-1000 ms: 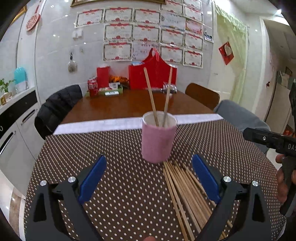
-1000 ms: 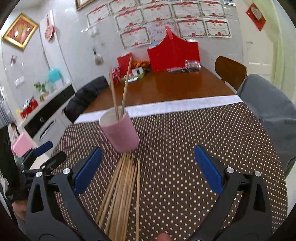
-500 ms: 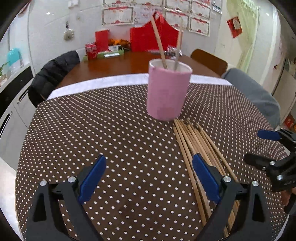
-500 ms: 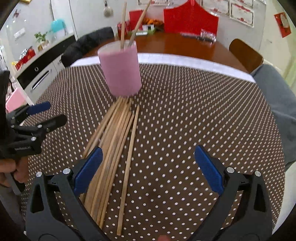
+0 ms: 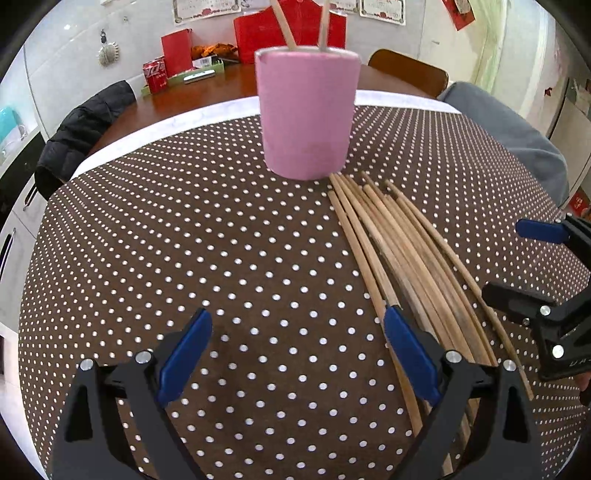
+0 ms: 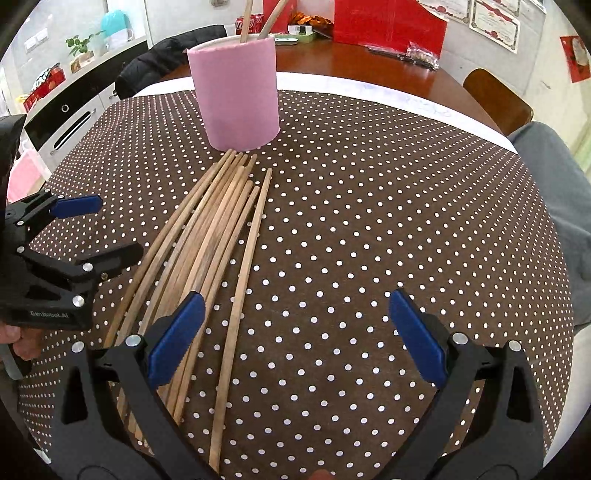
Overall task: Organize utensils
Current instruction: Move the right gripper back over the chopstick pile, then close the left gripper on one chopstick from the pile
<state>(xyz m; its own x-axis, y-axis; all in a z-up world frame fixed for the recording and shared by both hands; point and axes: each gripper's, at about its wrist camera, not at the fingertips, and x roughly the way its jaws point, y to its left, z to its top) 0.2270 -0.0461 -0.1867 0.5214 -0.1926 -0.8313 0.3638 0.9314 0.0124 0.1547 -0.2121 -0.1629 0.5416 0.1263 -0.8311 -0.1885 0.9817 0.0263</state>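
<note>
1. Left gripper (image 5: 295,347), lower frame of its own view: blue-padded jaws spread wide, nothing between them, hanging low over the cloth (image 5: 184,240) with the right pad just over the near end of the chopsticks (image 5: 402,251). Probably lined up that way to take one from the bundle's edge.
2. Right gripper (image 6: 295,332), lower frame of its view: also wide open and empty, left pad over the bundle's right side, one loose stick running under the gap. Looks ready for a single pick.
3. Chopsticks: a loose fan of bare wooden sticks, slim and round, pale tan with darker worn streaks, flat on the cloth. Far tips bunched at the base of the cup (image 5: 308,114), near ends spread toward the bottom of the frame. Likely laid so for easy one-by-one pulling.
4. Cup, upper centre in both views: pink cylinder, matte, slightly tapered, standing upright. Two sticks (image 5: 321,22) already inside, leaning apart against the rim.
5. Cloth: brown with white dots, soft-looking, so thin sticks may roll or press in when pinched.
6. Judged early in the job: most sticks not yet in the cup.
</note>
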